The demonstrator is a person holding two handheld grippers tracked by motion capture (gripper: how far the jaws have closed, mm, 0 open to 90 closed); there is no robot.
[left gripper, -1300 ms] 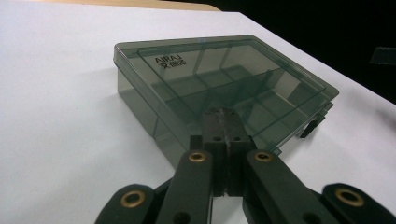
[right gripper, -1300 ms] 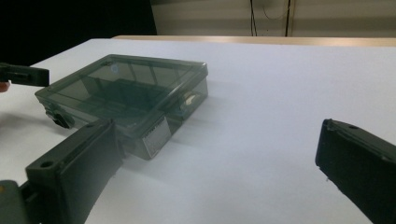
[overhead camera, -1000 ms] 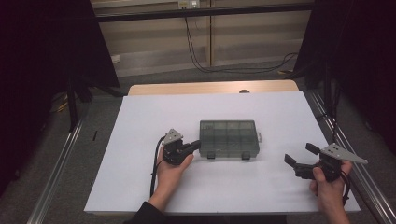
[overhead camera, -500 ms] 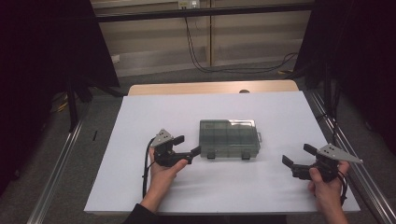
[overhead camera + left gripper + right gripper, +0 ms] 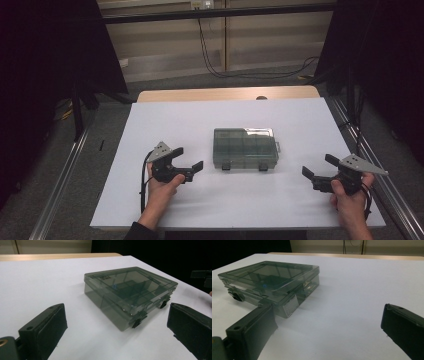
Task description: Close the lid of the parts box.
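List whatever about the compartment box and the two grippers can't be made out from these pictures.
- Compartment box contents: smoky lid and dim light hide them in the high view.
- Lid lettering: too small to read in the left gripper view.
- Side label: blurred in the right gripper view.
- Left gripper and right gripper: fingers cut off by the bottom edge, bodies unseen.
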